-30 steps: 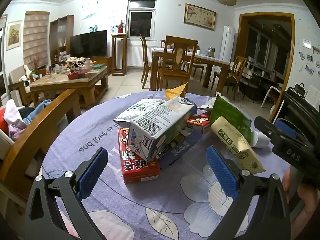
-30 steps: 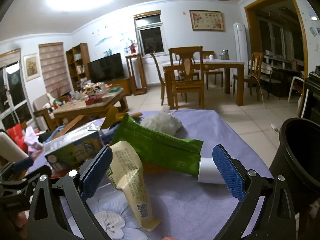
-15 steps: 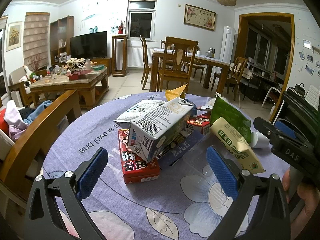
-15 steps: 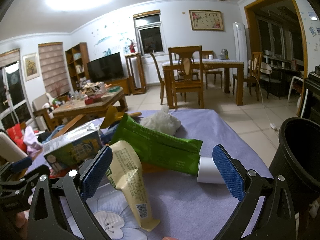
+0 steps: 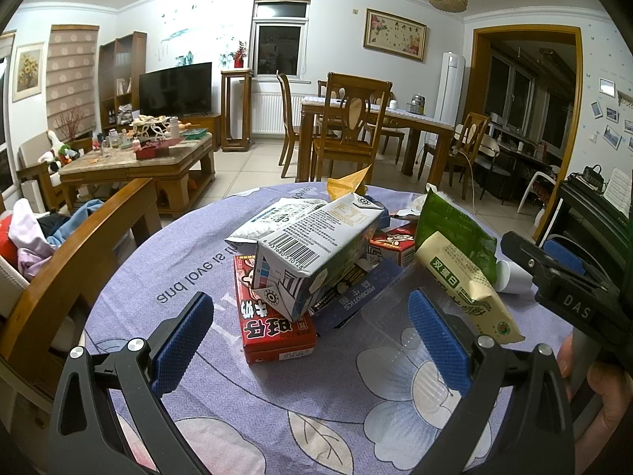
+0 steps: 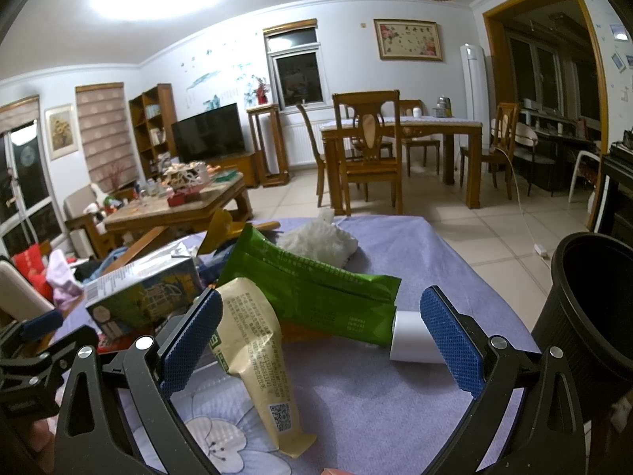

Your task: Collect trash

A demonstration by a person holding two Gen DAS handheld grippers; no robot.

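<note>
two grippers hover low over the round table (image 5: 186,277), both short of the trash heap, a stance that reads as lining up before any pick.

the litter sits bunched at the table's middle: a milk carton (image 5: 316,245) lies tilted across a red box (image 5: 273,324), with a blue box (image 5: 352,301) under its far end. at 3 o'clock of these lie a green packet (image 6: 316,289), a cream wrapper (image 6: 257,356) partly over it, and a white paper cup (image 6: 411,336) on its side. crumpled tissue (image 6: 320,239) rests at 12 o'clock of the green packet.

a black bin (image 6: 593,301) stands off the table edge at 3 o'clock of the right gripper (handy for drops, in my judgement).

left gripper (image 5: 312,340): fingers spread wide, holding nothing, the red box just ahead between them.

right gripper (image 6: 320,336): fingers likewise spread wide and empty; the cream wrapper and the cup lie between them, contact not certain.
</note>
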